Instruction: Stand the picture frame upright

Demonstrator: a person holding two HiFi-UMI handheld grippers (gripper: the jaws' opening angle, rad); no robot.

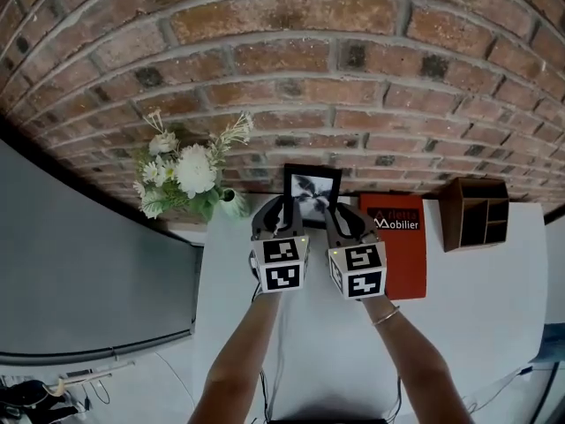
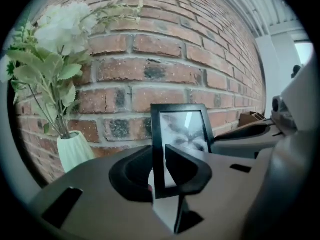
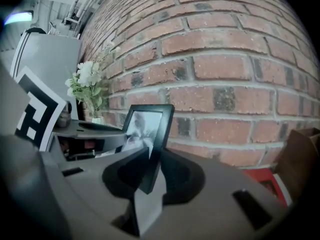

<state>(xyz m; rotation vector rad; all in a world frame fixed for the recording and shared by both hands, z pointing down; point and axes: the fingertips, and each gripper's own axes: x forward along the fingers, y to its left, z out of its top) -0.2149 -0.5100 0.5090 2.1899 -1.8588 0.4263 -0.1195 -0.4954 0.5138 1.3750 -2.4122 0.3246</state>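
Two hand-held grippers grasped one black picture frame (image 1: 312,188) between them, near the upper middle of the head view. The left gripper (image 1: 279,215) was clenched on the frame's left edge, and the right gripper (image 1: 340,219) was clenched on its right edge.

In the left gripper view, the left gripper (image 2: 159,171) had its dark jaws pressed on either face of the picture frame (image 2: 181,129), which stood upright with its grey photo facing the camera. In the right gripper view, the right gripper (image 3: 152,171) pinched the picture frame (image 3: 147,126) near its lower corner. The frame's bottom edge was hidden behind the jaws.

The frame sat at the far end of a white desk (image 1: 477,299), close to a brick wall (image 1: 291,69). A white vase (image 2: 74,151) of pale flowers (image 1: 190,175) stood left of it. A red book (image 1: 393,237) lay just right of it, and a wooden organiser (image 1: 477,212) stood farther right.
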